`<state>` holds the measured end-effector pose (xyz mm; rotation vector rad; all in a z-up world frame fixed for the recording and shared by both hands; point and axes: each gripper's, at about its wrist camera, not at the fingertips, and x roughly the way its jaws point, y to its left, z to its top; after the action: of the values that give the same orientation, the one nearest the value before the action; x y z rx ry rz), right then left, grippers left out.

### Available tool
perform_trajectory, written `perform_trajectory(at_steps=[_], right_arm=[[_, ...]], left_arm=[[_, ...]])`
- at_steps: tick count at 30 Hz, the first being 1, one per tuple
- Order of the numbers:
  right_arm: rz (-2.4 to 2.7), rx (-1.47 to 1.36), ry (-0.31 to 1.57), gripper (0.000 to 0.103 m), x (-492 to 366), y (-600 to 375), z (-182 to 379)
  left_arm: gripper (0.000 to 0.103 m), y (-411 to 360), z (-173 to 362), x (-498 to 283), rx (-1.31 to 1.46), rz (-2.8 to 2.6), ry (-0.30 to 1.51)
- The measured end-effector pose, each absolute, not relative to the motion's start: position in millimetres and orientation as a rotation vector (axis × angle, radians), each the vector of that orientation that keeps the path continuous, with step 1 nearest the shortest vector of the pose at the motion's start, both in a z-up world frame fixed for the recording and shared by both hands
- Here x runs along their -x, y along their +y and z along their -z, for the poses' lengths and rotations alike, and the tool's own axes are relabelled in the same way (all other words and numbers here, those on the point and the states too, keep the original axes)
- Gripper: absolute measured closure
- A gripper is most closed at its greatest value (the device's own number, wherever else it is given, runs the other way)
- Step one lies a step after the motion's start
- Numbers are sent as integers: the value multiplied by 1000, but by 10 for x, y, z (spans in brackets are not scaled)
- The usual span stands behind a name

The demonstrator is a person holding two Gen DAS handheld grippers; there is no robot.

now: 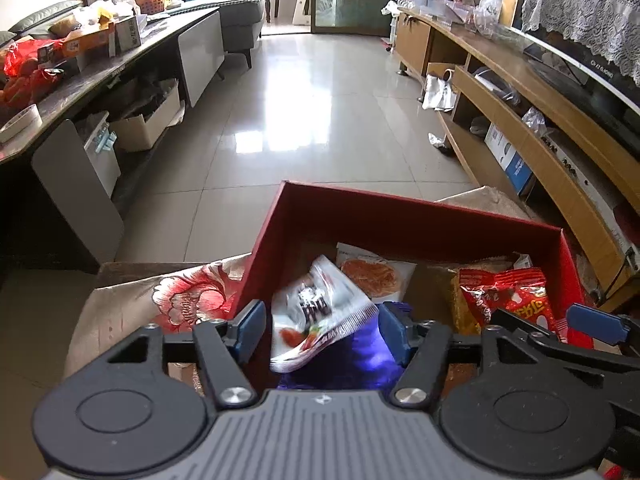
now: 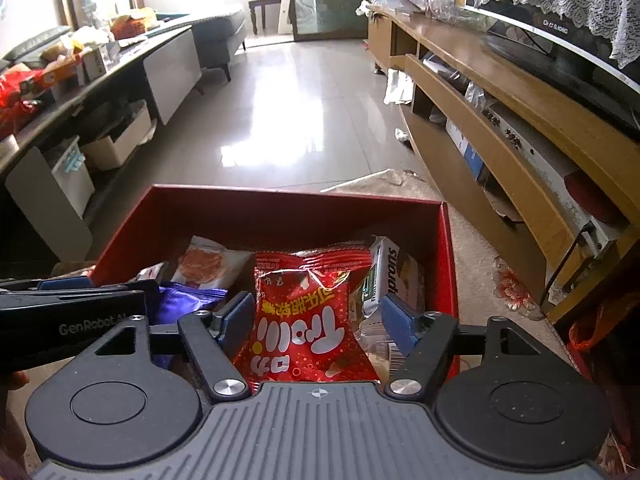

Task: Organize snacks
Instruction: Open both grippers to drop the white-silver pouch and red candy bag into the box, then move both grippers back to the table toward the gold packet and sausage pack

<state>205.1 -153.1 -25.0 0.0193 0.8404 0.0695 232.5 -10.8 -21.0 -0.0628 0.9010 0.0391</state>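
Several crinkly foil packets (image 2: 304,316) fill rectangular red box (image 2: 450,248).

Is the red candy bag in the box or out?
In. The red candy bag lies inside the red box, among other snack packets, its walls around it.

A red box (image 2: 450,248) with a darker red inside is seen. A bright red packet (image 2: 304,320) is printed with white lettering and dots; a silver-white packet (image 1: 320,304) bears black print; a purple wrapper (image 1: 352,364) shines. Blue pads (image 2: 240,316) are fitted on black tongs.
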Motion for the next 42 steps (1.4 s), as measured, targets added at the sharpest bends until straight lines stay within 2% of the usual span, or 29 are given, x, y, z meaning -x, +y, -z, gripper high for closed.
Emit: perform_trajectory(at_steps=[22, 42], right_arm=[[-56, -27, 819, 23, -1751, -1595, 119], [-41, -16, 867, 21, -1339, -1748, 196]], left_arm=[[40, -103, -5, -1942, 98, 6, 874], [37, -298, 128, -1421, 71, 94, 936]])
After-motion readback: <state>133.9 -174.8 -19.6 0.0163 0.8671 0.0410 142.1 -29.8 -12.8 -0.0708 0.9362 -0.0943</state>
